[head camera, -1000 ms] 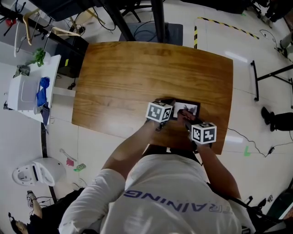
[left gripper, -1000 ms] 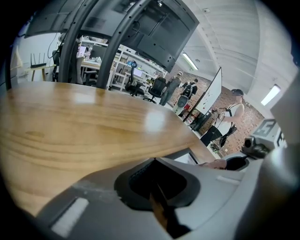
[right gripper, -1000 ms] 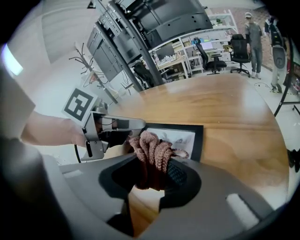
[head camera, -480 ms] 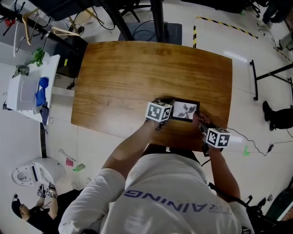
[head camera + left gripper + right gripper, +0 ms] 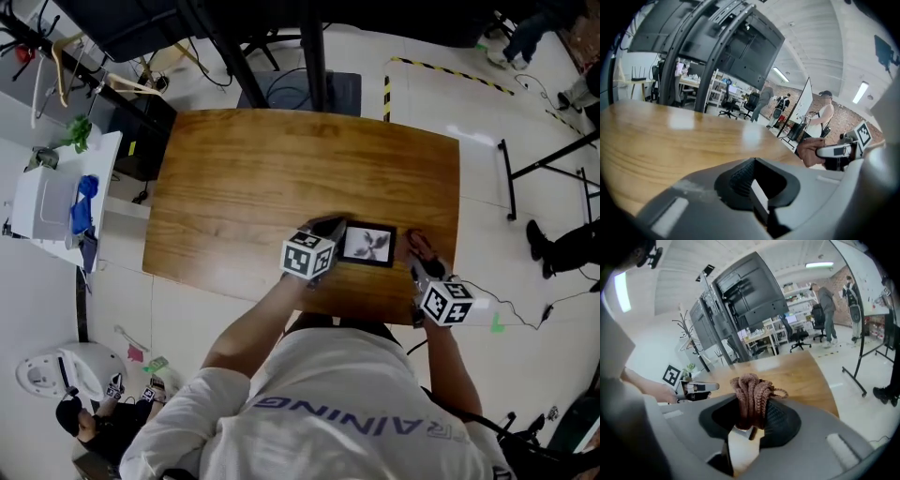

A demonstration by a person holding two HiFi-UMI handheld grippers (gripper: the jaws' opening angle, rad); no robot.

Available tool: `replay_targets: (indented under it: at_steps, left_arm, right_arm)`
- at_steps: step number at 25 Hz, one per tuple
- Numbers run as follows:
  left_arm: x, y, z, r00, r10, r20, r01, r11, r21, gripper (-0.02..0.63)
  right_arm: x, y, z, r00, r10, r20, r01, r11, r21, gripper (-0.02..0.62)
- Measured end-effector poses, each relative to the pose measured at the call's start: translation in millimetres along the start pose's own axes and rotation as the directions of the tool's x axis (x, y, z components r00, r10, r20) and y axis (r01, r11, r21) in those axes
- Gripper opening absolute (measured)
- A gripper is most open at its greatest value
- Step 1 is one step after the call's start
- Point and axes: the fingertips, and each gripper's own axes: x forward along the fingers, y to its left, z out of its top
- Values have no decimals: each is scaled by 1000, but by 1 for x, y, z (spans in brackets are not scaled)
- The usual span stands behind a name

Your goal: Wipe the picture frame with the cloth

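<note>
worktop: wood grain, wide; light glaring off the far side in both gripper views.
picture frame: dark border, pale pic w/ a dark motif; lying face up on the worktop close to the front edge, right of centre.
cloth: brown ropey knit, bunched up; sitting just right of the picture frame, seemingly not touching it, over the worktop's right end.
L hand-held gripper: jaws looking drawn together in its own view, nothing showing betw. them; tip resting at the picture frame's left edge, can't tell if it's touching; marker cube toward the person.
R hand-held gripper: jaws clamping the cloth, w/ the bunch sticking out past the pads; pointing in from the front-right corner.
person: in a white tee, leaning over the front edge, a forearm reaching to each gripper.
white cart: standing left of the worktop, blue item lying on it.
floor tape: yellow-black, running behind the worktop.
</note>
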Motion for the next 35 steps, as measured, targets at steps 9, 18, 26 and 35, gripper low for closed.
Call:
replay_targets:
  at_steps: [9, 18, 26, 35]
  left_arm:
    - [-135, -21, 90, 959, 86, 269, -123, 985, 123, 6]
    - [-150, -17, 131, 901, 123, 415, -209, 963, 169, 6]
    - [-151, -26, 122, 905, 108, 411, -183, 972, 147, 6]
    - [-152, -25, 120, 904, 118, 411, -189, 973, 136, 7]
  right_arm:
    - [-52, -3, 104, 959, -84, 271, 124, 984, -132, 123]
    - [-61, 5, 152, 923, -62, 379, 139, 974, -179, 120]
    - [-57, 21, 155, 929, -52, 367, 144, 962, -230, 118]
    - [-52, 23, 147, 939, -47, 342, 133, 963, -234, 115]
